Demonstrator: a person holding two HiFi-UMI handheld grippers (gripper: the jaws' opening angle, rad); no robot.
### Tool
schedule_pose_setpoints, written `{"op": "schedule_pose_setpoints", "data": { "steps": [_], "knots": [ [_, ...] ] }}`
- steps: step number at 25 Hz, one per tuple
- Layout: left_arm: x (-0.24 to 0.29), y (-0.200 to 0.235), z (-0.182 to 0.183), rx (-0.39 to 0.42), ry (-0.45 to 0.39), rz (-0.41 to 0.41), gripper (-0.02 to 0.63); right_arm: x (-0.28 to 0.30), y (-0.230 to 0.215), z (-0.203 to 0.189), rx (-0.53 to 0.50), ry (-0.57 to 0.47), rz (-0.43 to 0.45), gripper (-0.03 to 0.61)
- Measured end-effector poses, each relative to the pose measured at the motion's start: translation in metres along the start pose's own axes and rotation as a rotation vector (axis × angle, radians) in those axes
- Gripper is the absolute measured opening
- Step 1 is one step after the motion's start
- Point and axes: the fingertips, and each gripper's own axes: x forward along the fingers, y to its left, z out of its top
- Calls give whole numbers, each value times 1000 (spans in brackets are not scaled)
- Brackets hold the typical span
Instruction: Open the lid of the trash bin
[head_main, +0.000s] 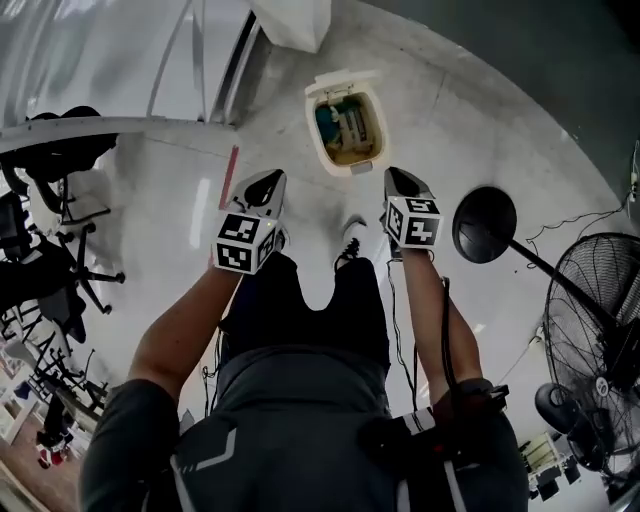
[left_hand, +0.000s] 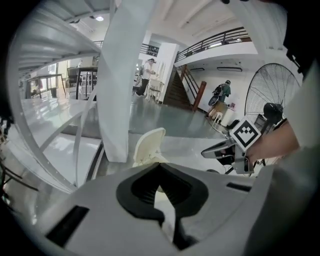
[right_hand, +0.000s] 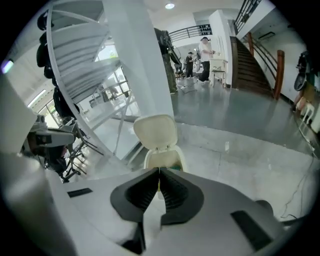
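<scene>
A cream trash bin (head_main: 347, 128) stands on the grey floor ahead of me, its lid (head_main: 341, 81) swung up and back, with rubbish showing inside. In the right gripper view the raised lid (right_hand: 156, 131) stands upright above the bin body (right_hand: 164, 160), just beyond my jaws. The left gripper view shows the lid (left_hand: 149, 145) from the side. My left gripper (head_main: 268, 183) and right gripper (head_main: 397, 178) hang side by side, short of the bin and apart from it. Both are shut with nothing between the jaws.
A white pillar (head_main: 292, 20) rises just behind the bin. A black round stand base (head_main: 484, 224) and a floor fan (head_main: 598, 300) are at the right. Office chairs (head_main: 50, 230) crowd the left. A red strip (head_main: 229, 177) lies on the floor.
</scene>
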Motion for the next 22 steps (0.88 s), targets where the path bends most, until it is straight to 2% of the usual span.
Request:
{"op": "schedule_pose_setpoints", "data": {
  "steps": [4, 10, 14, 22],
  "knots": [
    [-30, -16, 46, 34, -49, -27, 6, -59, 6, 43, 1, -71, -11, 28],
    [-83, -53, 111, 87, -118, -48, 6, -155, 24, 95, -115, -196, -30, 28],
    [-114, -77, 153, 163, -184, -120, 6, -210, 29, 129, -100, -297, -70, 28],
    [-173, -113, 222, 187, -311, -205, 6, -311, 43, 167, -52, -440, -62, 28]
  ]
}}
